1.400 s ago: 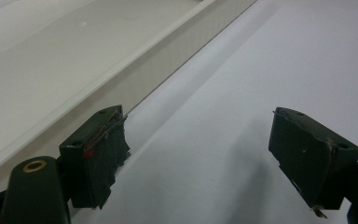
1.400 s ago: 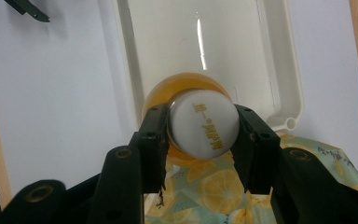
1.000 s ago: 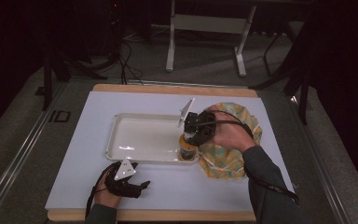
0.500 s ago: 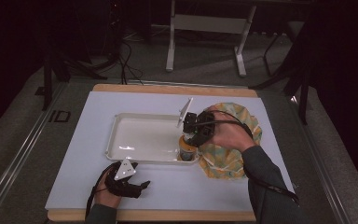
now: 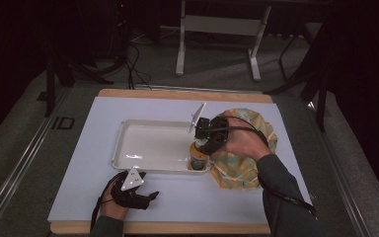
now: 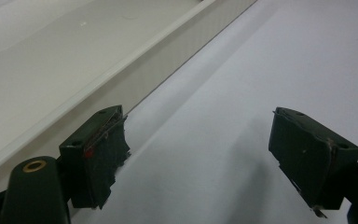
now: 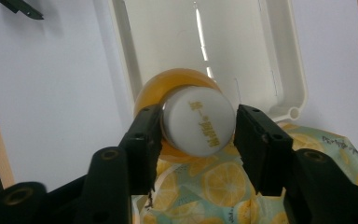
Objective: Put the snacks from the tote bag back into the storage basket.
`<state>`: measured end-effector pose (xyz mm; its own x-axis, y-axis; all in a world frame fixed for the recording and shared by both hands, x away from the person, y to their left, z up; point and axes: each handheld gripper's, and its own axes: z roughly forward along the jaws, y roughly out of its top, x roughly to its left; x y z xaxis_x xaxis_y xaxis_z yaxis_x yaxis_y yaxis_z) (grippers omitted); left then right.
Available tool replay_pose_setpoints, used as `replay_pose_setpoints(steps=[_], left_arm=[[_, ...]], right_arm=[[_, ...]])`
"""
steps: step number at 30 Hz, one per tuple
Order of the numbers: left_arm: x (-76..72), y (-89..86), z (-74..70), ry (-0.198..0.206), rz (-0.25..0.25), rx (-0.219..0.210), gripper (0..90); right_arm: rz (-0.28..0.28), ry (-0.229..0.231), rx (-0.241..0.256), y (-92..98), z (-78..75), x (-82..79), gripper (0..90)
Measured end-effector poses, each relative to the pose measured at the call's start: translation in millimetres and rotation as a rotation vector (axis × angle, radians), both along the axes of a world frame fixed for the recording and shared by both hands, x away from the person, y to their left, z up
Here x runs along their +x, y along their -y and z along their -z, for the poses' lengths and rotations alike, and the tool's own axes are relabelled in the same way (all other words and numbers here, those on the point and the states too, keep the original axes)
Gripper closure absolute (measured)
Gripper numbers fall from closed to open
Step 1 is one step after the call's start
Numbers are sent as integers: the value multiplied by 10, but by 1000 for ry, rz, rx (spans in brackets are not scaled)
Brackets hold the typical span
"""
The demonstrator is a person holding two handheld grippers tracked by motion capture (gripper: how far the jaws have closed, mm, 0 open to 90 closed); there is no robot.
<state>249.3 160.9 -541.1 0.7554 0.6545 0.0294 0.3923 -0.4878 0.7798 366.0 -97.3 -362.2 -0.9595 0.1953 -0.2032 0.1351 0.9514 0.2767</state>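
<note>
Gripping the bottle (image 7: 193, 122) by its white cap, the right gripper (image 5: 205, 144) is seen mid-frame in the tray's (image 5: 143, 148) corner, beside the lemon-print cloth (image 5: 242, 168); the left gripper (image 5: 150, 196), lower left, is held open.

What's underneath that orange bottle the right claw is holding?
Under the bottle is the white tray, near its corner by the lemon-print cloth. The right gripper covers its base, so contact with the tray is unclear.

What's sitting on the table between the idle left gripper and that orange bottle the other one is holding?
Only the tray's near rim, seen in the high view. The left gripper rests open on bare white table; the orange bottle stands in the tray's corner.
</note>
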Motion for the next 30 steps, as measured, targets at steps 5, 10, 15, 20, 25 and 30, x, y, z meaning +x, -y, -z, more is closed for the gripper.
replay_pose_setpoints(steps=[5,10,15,20,25,30], left_arm=[[-1,0,0,0,0,0,191],[0,0,0,0,-1,0,191],[-1,-1,-1,0,0,0,191],[-1,-2,-1,0,-1,0,191],[-1,-2,-1,1,-1,1,191],[0,-1,-1,1,-3,2,191]], right_arm=[[14,-11,22,30,18,11,472],[16,-24,36,54,40,21,462],[24,-25,37,74,42,19,462],[27,-22,45,101,39,6,462],[29,-19,52,151,30,-8,462],[37,-14,63,236,10,-21,463]])
